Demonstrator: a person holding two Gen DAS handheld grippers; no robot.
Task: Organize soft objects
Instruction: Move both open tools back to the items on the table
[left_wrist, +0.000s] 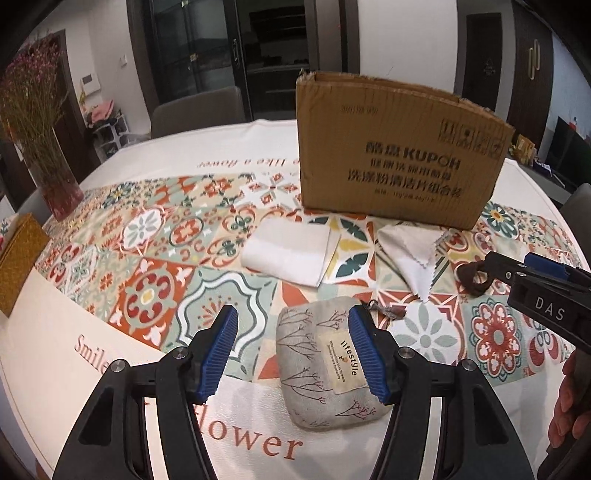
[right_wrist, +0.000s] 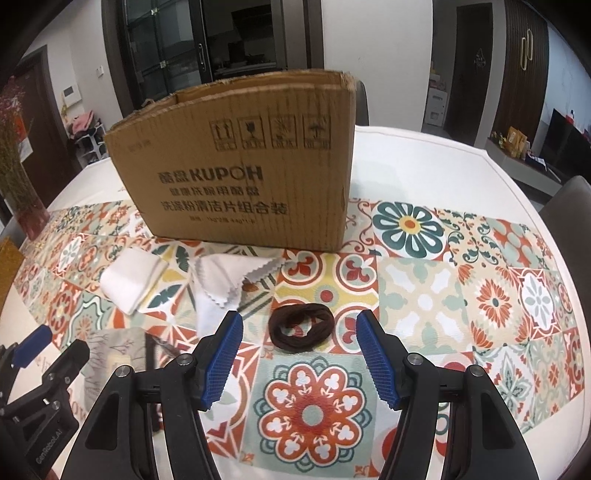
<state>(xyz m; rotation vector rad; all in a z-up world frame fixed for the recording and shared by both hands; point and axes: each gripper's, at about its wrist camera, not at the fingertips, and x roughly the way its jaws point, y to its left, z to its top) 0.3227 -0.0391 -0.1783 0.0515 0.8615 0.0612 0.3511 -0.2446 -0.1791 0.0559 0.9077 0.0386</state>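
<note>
A grey fabric pouch (left_wrist: 325, 365) with a "lifestyle" label lies on the table; my open left gripper (left_wrist: 293, 354) straddles its left part, right pad touching it. The pouch also shows in the right wrist view (right_wrist: 110, 350). A dark brown hair tie (right_wrist: 300, 326) lies ahead of my open, empty right gripper (right_wrist: 299, 358); it also shows in the left wrist view (left_wrist: 472, 278). A folded white cloth (left_wrist: 291, 251) (right_wrist: 131, 278) and a zigzag-edged white cloth (left_wrist: 410, 251) (right_wrist: 225, 284) lie before an open cardboard box (left_wrist: 399, 158) (right_wrist: 243, 177).
A patterned runner (right_wrist: 424, 288) covers the white round table (left_wrist: 55, 369). A vase of dried flowers (left_wrist: 48, 158) and a yellow woven box (left_wrist: 18, 258) stand at the left. Chairs stand behind the table (left_wrist: 199, 110) and at the right (right_wrist: 572, 206).
</note>
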